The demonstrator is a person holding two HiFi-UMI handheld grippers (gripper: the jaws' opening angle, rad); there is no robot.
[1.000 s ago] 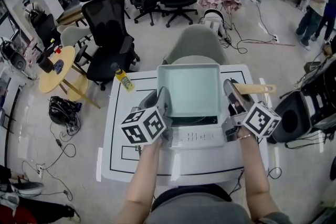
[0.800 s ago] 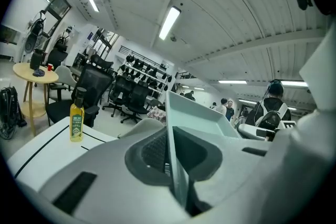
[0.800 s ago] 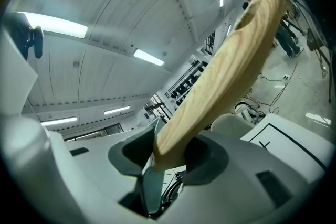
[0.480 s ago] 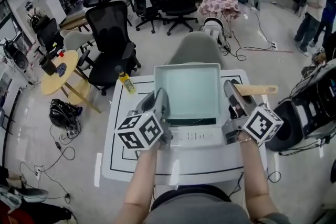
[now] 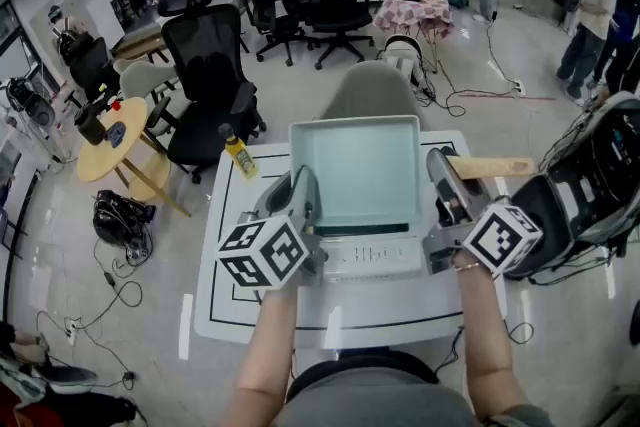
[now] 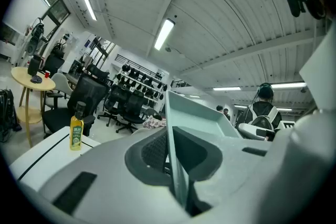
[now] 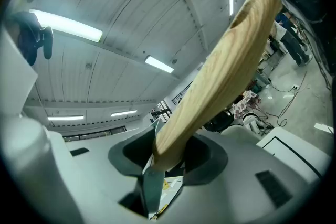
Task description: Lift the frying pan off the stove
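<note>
step in hand, as i judge it: a two-handed lift of the frying pan (image 5: 355,165) off the stove (image 5: 372,260).

to do it well:
- raise both sides at the same rate so the pan sits level.
- go straight up till the base clears the burner, and only then carry it sideways.
- the left hold is on a thin wall, so let the handle side take most of the load and don't let the weight twist out of that pinch.
- mind the bottle (image 5: 238,153) at the far left of the table (image 5: 235,310) if swinging that way.

where the pan is: mid-table, over the stove, w/ the stove's control panel showing at the pan's near edge. there's a dark gap under that edge, but i can't tell from the head view whether the base is fully clear.

left gripper (image 5: 303,195): jaws closed almost all the way, pinching the pan's left rim (image 6: 176,155). the left gripper view shows the thin teal wall running straight btwn the pads, one pad inside and one outside.

right gripper (image 5: 443,183): jaws partway apart bc they're clamped on the wooden handle (image 7: 220,76), close to where it joins the pan's right side. the handle sticks out to the right past the jaws. neither tool touches anything else.
</note>
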